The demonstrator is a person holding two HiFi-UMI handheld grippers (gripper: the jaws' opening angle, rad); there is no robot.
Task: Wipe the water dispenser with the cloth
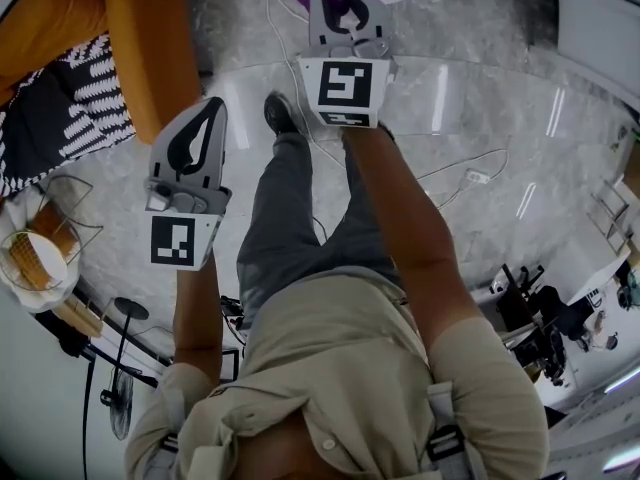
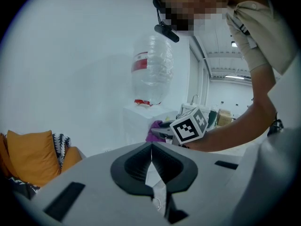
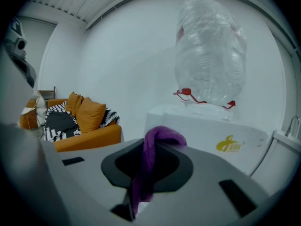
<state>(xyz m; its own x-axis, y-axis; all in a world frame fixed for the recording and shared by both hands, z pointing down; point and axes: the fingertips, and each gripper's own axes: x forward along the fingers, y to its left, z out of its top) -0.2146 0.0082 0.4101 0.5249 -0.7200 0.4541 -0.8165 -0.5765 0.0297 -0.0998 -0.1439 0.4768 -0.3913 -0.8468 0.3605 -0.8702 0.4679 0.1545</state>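
Right gripper fingers tight on the purple cloth

A purple cloth is pinched between the closed jaws of the right hand-held gripper, its top folded over above them. Just beyond it a white water dispenser is seen, topped by a clear upturned bottle. An orange sofa with cushions is seen at the left, against the white wall.
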